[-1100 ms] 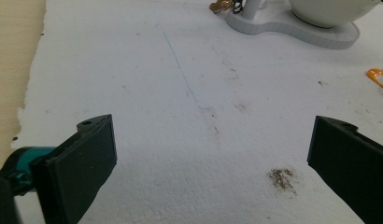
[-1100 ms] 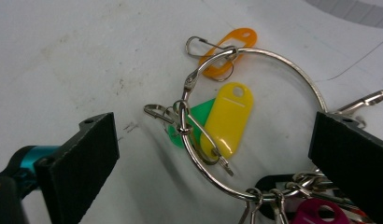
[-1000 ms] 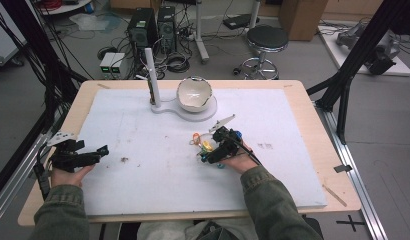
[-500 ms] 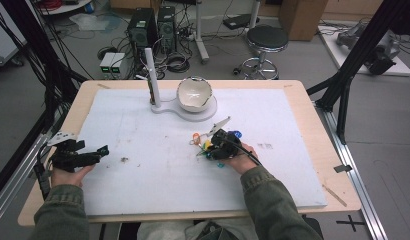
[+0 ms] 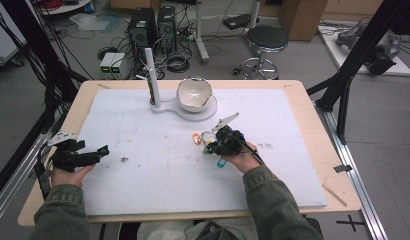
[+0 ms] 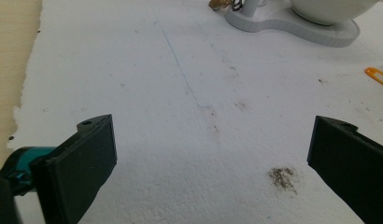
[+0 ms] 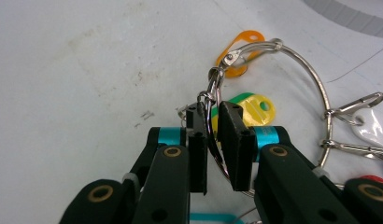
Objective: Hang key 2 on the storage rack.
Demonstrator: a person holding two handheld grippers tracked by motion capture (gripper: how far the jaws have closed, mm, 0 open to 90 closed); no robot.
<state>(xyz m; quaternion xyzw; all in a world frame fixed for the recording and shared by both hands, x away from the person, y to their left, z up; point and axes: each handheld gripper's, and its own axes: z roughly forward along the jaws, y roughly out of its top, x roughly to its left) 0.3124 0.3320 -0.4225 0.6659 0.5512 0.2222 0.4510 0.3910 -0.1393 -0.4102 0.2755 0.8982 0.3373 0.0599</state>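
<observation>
A metal key ring (image 7: 305, 67) with orange (image 7: 241, 46), yellow (image 7: 259, 109) and green tags lies on the white foam board. My right gripper (image 7: 212, 112) is shut on the ring's wire; its jaws have just been closing with the ring between them. From above, the right gripper (image 5: 215, 142) sits at the board's middle right, with the key ring (image 5: 209, 136) and an orange tag (image 5: 195, 138) at its tip. My left gripper (image 5: 100, 150) rests at the board's left edge. In its own view the left gripper (image 6: 213, 140) is open, with bare foam between its jaws.
A white bowl (image 5: 194, 93) sits on a white stand base (image 5: 165, 106) with an upright post (image 5: 150, 75) at the back centre. A blue tag (image 5: 221, 163) lies by the right hand. A brown stain (image 6: 283, 176) marks the foam board (image 5: 158, 175).
The right gripper's jaws have closed onto the key ring, and the hand has edged slightly up the table. The left gripper has stayed in place.
</observation>
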